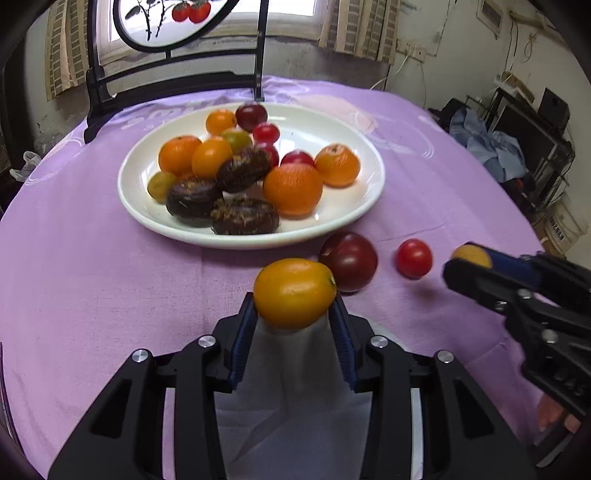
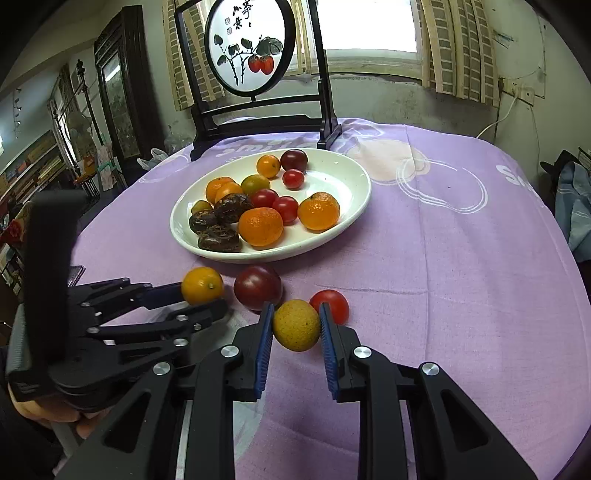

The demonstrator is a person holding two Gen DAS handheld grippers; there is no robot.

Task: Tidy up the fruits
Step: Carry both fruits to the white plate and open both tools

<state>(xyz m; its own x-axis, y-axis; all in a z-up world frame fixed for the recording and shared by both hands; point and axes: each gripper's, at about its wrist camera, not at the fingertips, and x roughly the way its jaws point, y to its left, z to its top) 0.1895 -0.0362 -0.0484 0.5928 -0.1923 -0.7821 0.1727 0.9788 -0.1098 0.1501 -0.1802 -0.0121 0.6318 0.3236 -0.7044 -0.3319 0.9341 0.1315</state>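
Note:
A white plate (image 1: pixel 325 229) (image 2: pixel 354 173) on the purple cloth holds several oranges, tomatoes, plums and dark chestnut-like fruits. My left gripper (image 1: pixel 294 314) (image 2: pixel 207 299) is shut on an orange kumquat (image 1: pixel 294 292) (image 2: pixel 202 285) in front of the plate. My right gripper (image 2: pixel 296 326) (image 1: pixel 467 264) is shut on a yellow kumquat (image 2: pixel 296 325) (image 1: pixel 472 255) just right of the left one. A dark red plum (image 1: pixel 349 261) (image 2: pixel 258 287) and a red cherry tomato (image 1: pixel 413 257) (image 2: pixel 330 300) lie on the cloth between the grippers and the plate.
A black wooden stand with a round painted screen (image 2: pixel 251 48) (image 1: pixel 166 22) stands behind the plate at the table's far edge. Furniture and clutter (image 1: pixel 517 147) sit beyond the table's right edge, shelves (image 2: pixel 33 162) beyond the left.

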